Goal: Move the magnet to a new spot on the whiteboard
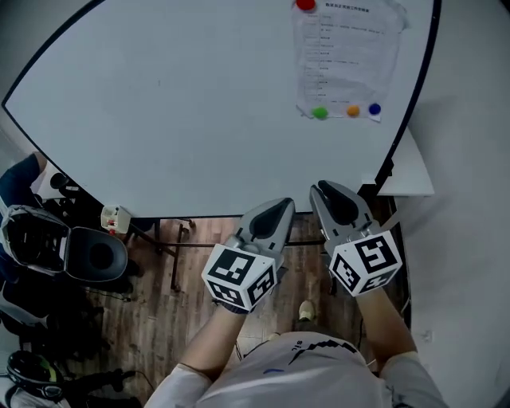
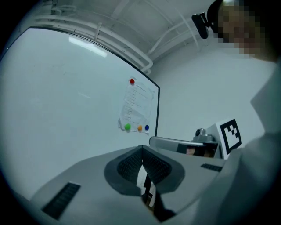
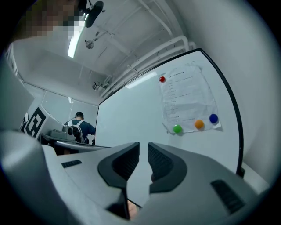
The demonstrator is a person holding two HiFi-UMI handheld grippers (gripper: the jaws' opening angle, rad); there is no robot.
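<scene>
Closest in, low in the centre of the head view, both grippers hang short of the board. The left gripper (image 1: 280, 205) has its jaws pressed together on nothing, and the right gripper (image 1: 323, 189) shows a narrow gap between its jaws, also empty. At the upper right of the whiteboard (image 1: 159, 96) a printed sheet (image 1: 343, 56) is pinned by a red magnet (image 1: 305, 4) on its top edge and by a green magnet (image 1: 320, 112), an orange magnet (image 1: 353, 111) and a blue magnet (image 1: 374, 108) in a row along its bottom edge. Which one is meant cannot be told. Each looks small, hard and smooth-domed, so probably light but slippery. A pinch across the rim from both sides seems best, and the thin paper may sag once one is freed. The board is glossy, upright and mostly bare. A white wall (image 1: 470, 119) stands at the right, a wooden floor (image 1: 175, 295) lies below, and a dark chair (image 1: 88, 255) sits at the lower left.
</scene>
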